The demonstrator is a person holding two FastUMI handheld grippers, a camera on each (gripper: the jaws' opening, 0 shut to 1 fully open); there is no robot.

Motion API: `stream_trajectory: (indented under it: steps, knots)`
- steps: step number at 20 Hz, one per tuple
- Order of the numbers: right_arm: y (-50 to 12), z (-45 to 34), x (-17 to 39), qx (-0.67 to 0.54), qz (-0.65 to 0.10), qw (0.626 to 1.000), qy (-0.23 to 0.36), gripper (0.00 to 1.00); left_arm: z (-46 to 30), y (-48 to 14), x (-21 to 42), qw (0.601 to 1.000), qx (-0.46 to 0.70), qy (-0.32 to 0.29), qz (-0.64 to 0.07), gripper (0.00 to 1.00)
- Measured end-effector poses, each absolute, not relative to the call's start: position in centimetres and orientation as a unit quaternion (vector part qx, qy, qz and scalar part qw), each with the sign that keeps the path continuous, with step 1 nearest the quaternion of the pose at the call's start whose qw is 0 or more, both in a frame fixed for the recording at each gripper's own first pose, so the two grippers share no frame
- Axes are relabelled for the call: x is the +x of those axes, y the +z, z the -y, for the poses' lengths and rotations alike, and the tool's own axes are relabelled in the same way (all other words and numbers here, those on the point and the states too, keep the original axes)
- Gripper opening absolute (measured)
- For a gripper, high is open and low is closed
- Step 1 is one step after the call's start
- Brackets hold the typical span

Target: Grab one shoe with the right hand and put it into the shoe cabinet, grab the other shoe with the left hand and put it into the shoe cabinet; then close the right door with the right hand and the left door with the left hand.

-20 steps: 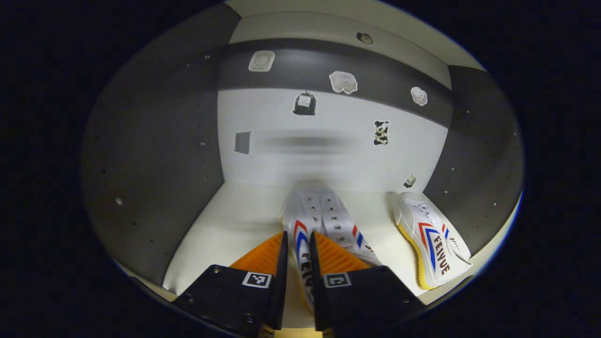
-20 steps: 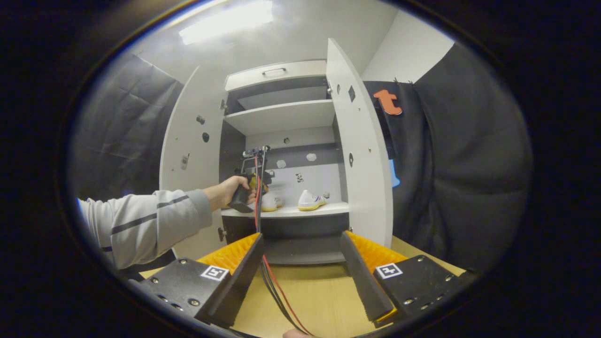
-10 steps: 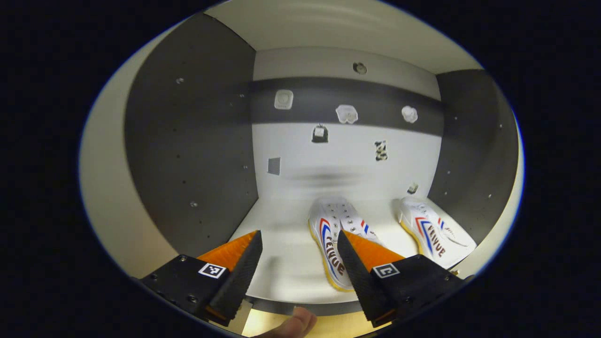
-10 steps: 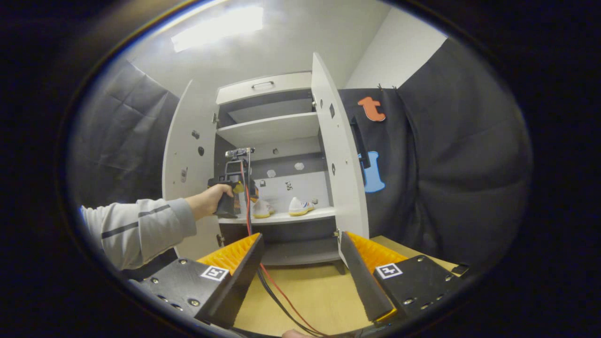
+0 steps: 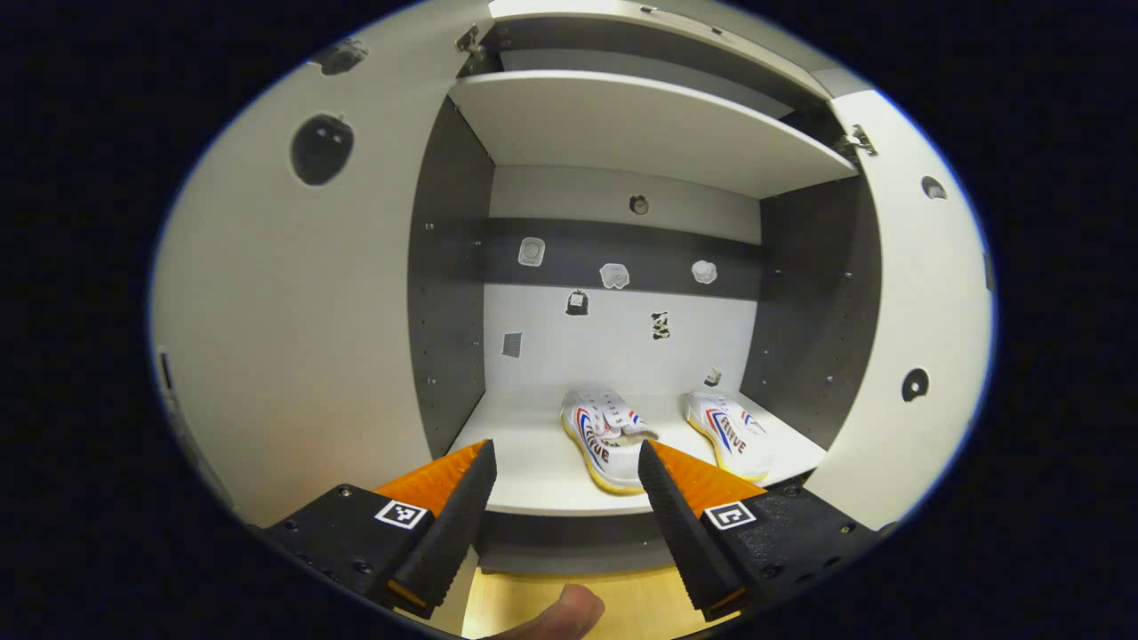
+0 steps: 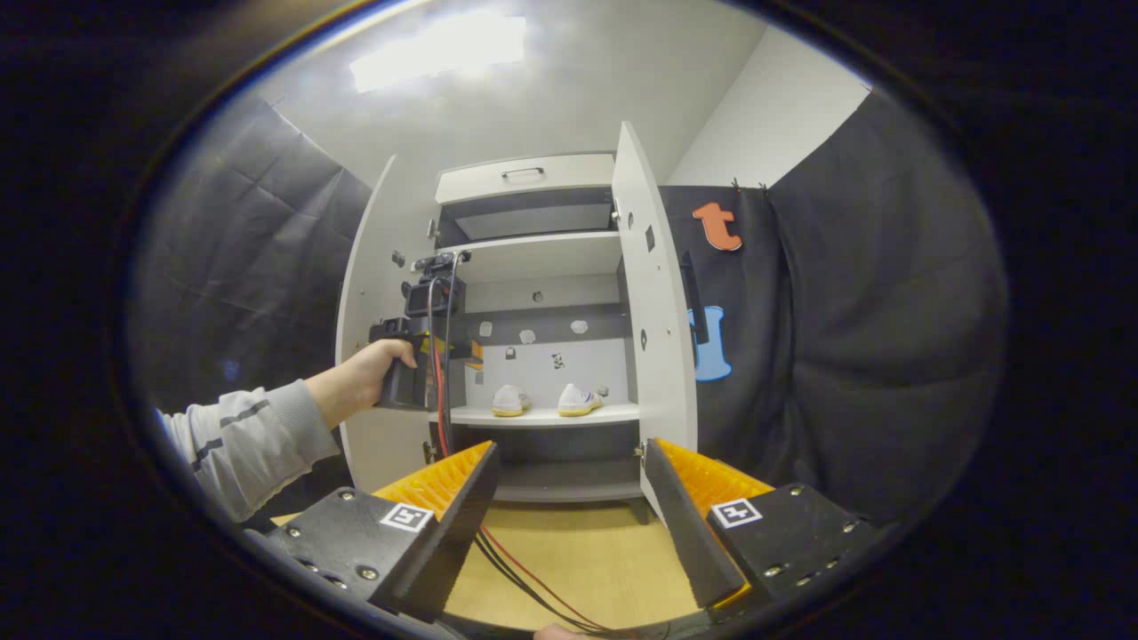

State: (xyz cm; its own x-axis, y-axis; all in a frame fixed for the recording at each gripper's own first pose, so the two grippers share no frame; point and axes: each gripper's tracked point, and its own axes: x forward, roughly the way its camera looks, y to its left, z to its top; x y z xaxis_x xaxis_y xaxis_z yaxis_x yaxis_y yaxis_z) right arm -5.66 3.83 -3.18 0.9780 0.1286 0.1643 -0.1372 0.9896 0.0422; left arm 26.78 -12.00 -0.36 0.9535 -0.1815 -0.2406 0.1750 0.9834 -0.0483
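Left gripper view: left gripper (image 5: pixel 560 484) spread, empty; shoes (image 5: pixel 605 436) beyond fingertips, on shelf (image 5: pixel 533 476).

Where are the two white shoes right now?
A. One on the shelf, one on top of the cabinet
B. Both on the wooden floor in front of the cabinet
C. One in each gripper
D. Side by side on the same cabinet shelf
D: in the left gripper view, the left shoe and the right shoe sit next to each other on the white shelf, with both doors open.
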Motion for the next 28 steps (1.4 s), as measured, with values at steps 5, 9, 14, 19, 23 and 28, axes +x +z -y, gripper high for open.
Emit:
stream_trajectory:
  steps: [5,9,14,19,23,28]
  knots:
    - [-1.8,-2.5,-5.1,0.027,0.082,0.994,0.066,0.98,10.1,1.4,19.7,0.992,-0.019,-0.105,-0.066,0.97]
    - [-0.6,0.5,-3.4,0.031,0.076,0.996,0.047,0.98,9.1,0.3,15.2,0.993,-0.019,-0.104,-0.044,0.94]
    - [-0.4,4.0,-1.0,0.001,0.053,0.998,0.014,0.98,8.0,-0.6,10.4,0.991,-0.035,-0.116,-0.049,0.97]
    - [1.8,7.6,1.2,-0.024,0.055,0.998,0.002,0.98,7.4,-3.1,6.5,0.992,-0.027,-0.116,-0.046,0.97]
    - [4.7,13.8,4.8,-0.036,0.047,0.997,-0.038,0.96,7.3,-4.8,3.3,0.989,-0.034,-0.136,-0.037,0.97]
    - [8.5,20.6,10.1,-0.076,0.052,0.993,-0.079,0.97,6.1,-4.8,1.3,0.989,-0.014,-0.143,-0.028,0.97]
